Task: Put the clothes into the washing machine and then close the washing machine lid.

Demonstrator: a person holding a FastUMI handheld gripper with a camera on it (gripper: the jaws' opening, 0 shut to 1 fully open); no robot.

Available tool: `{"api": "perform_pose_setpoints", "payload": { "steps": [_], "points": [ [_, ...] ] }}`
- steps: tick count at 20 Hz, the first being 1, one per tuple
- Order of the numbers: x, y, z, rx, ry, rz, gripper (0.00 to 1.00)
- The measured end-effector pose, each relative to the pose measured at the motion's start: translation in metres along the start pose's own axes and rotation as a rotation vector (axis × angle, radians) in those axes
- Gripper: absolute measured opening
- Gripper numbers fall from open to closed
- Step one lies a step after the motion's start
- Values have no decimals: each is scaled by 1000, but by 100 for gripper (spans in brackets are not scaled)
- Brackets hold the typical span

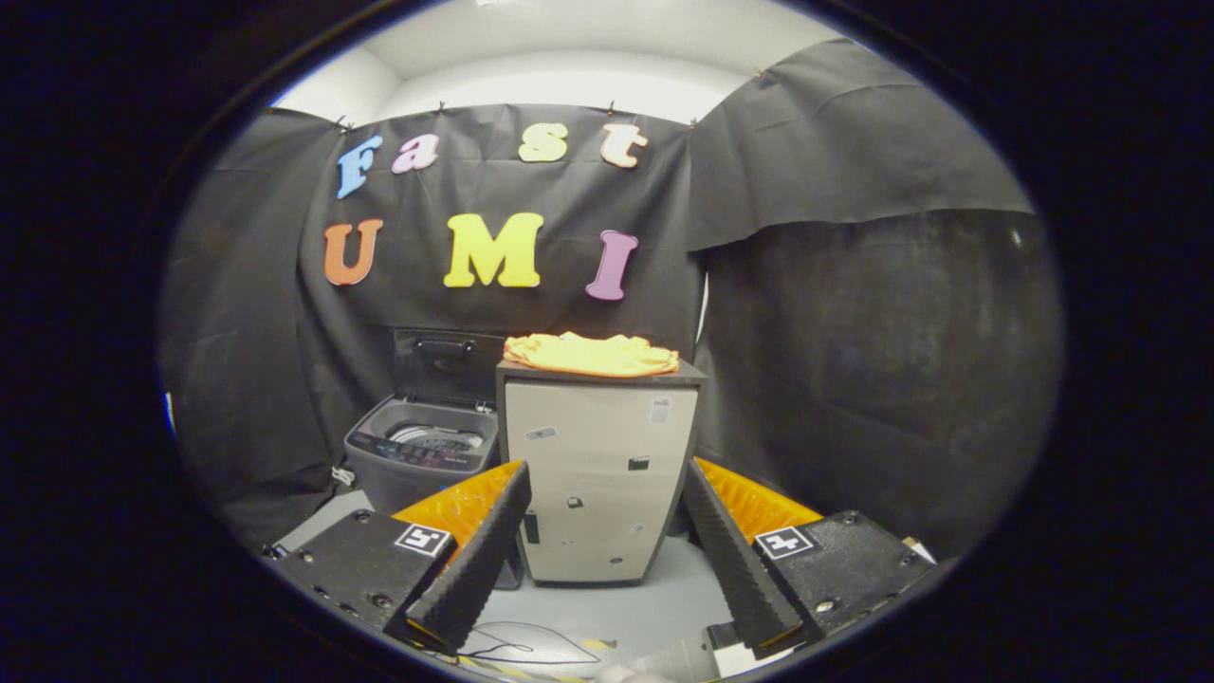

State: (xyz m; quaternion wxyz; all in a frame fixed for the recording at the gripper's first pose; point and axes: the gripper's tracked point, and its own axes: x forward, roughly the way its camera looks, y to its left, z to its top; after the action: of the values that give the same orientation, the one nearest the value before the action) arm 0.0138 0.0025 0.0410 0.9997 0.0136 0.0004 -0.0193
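Note:
An orange garment (590, 354) lies folded on top of a pale cabinet (597, 474), well beyond my fingers. Left of the cabinet stands a small grey top-loading washing machine (422, 453) with its dark lid (446, 365) raised upright against the wall; the drum opening shows inside. My gripper (602, 550) is open, its two fingers spread wide with nothing between them, held low and some way back from the cabinet's front.
Black cloth walls close the booth behind and to both sides. The grey floor (607, 607) runs from the cabinet's base toward me, with a thin cable and striped tape lying on it near my fingers.

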Motion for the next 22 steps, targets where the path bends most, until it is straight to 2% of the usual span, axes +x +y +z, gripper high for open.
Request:
{"api": "perform_pose_setpoints", "payload": {
  "steps": [7,14,22],
  "points": [
    [62,-9,67,7,-13,4,100],
    [159,-18,147,-21,-65,-17,100],
    [269,-2,225,16,-62,54,100]
  ]
}}
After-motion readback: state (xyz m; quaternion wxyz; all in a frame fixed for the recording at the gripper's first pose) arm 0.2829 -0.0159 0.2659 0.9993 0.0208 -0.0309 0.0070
